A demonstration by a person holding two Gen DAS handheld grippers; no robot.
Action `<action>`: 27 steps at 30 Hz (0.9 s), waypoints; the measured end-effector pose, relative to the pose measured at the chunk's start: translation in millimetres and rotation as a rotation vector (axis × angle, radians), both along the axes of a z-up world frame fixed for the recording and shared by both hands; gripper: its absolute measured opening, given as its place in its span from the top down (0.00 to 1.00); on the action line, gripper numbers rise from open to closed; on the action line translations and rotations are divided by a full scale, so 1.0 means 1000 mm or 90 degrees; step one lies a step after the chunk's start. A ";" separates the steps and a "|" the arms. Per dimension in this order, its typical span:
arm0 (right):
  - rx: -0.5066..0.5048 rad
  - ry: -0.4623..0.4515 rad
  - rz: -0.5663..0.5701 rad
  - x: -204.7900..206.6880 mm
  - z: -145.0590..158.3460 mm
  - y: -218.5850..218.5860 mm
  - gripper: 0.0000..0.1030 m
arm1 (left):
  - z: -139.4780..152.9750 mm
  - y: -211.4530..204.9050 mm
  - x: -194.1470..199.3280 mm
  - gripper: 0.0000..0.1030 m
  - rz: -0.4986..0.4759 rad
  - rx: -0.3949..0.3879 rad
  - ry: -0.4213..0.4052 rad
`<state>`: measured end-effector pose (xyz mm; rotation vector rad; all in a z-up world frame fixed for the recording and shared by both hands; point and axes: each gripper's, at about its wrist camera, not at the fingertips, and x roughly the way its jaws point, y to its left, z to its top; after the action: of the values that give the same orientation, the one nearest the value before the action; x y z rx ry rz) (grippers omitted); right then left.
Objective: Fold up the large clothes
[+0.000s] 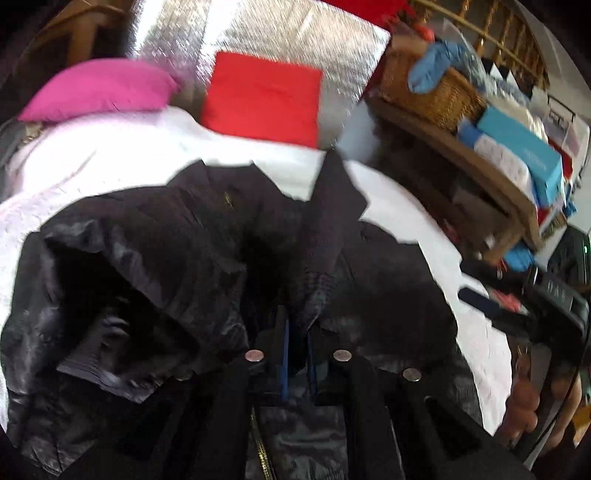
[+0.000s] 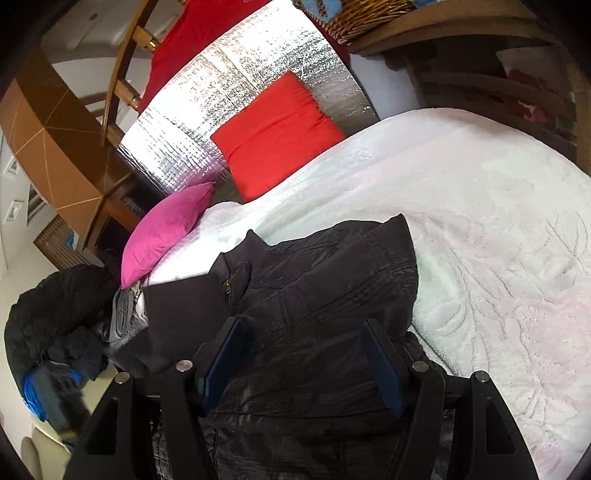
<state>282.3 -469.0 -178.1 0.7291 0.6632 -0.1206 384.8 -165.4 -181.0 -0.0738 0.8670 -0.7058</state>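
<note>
Left gripper (image 1: 297,354) tips buried in black jacket (image 1: 207,236), grip unclear

Bed: white textured bedspread (image 2: 498,229), covering most of the surface.
Headboard side: silver foil panel (image 2: 236,92) upright behind the bed.
Cushions: red cushion (image 2: 277,136) leaning on the foil; pink cushion (image 2: 166,232) at the bed's edge beside it.
Shelf: wooden shelf (image 1: 476,162) beside the bed, holding a wicker basket (image 1: 432,96) and blue boxes (image 1: 524,155).
Railing: wooden railing (image 1: 498,33) above the shelf.
Floor: dark clothes pile (image 2: 55,317) beside the bed.
Light: bright daylight, glare on the foil.
</note>
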 end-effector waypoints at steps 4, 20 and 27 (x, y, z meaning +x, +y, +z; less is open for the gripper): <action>0.061 -0.004 0.030 0.005 -0.005 -0.004 0.32 | 0.017 0.019 -0.004 0.41 -0.047 -0.054 0.030; 0.163 0.071 0.086 0.043 -0.054 0.018 0.30 | 0.002 0.175 0.034 0.45 0.250 0.056 0.026; 0.141 0.095 0.121 0.051 -0.060 0.034 0.40 | -0.022 0.152 0.034 0.46 0.222 0.148 0.061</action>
<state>333.2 -435.4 -238.3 0.8705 0.8949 0.0741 419.2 -12.9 -202.6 -0.0496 0.9931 -0.2752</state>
